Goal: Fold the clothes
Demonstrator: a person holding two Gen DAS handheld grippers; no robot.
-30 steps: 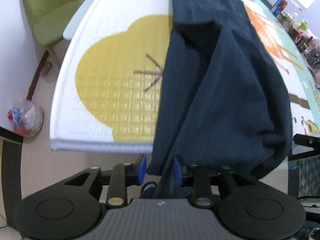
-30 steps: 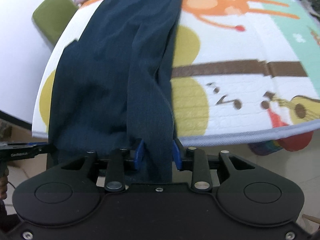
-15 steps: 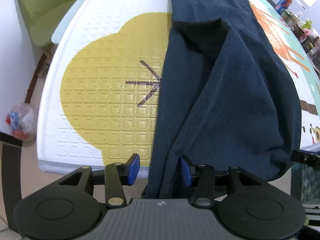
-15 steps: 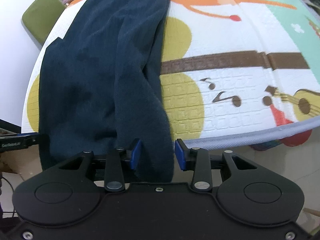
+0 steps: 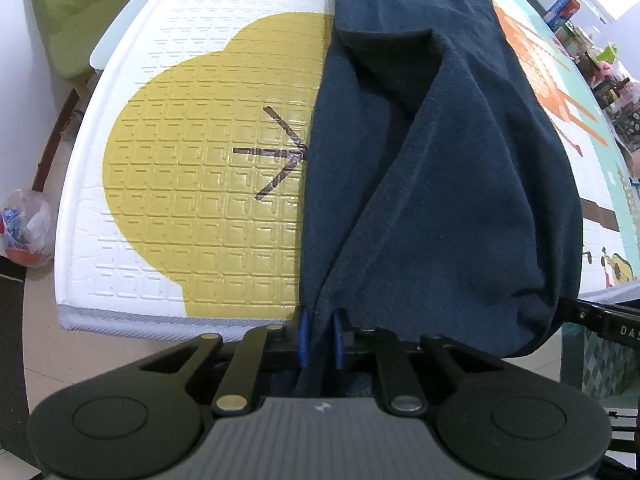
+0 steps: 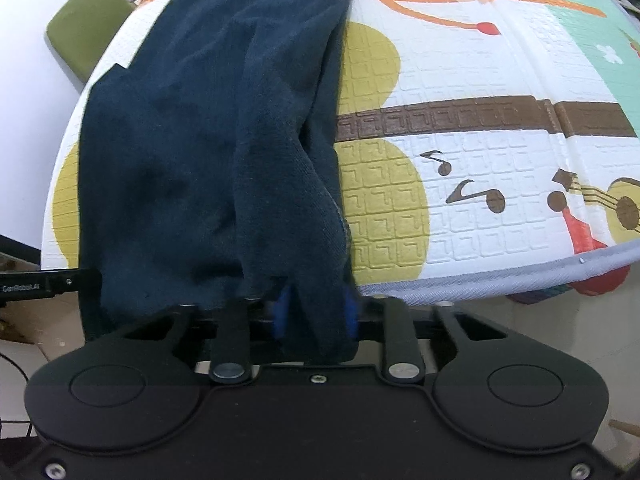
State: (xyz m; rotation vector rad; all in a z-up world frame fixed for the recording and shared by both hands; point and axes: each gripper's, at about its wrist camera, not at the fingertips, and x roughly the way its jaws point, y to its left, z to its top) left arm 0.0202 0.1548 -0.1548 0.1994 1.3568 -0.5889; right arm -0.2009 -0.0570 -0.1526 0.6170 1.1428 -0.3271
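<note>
Looking along the left gripper first: its blue fingers are closing on a thin edge of the dark garment, which is lying lengthwise on the play mat covering the worktop, its near end drooping over the mat's front edge. The fingers are pinching only a narrow fold, so the cloth is likely to slip out if the hand is pulling hard, or only one layer may be coming up while the rest is staying behind. The loose bulge at the right is hanging off the edge and could be dragging the whole piece toward the floor.

Turning to the right gripper: its fingers are also closing, with a thicker wad of the garment between them, the picture slightly blurred there. A bunched grip is risking a crooked fold. If the two hands are lifting unevenly, the cloth between them will be twisting, and the wrinkles already running along it will be getting pressed in.
</note>
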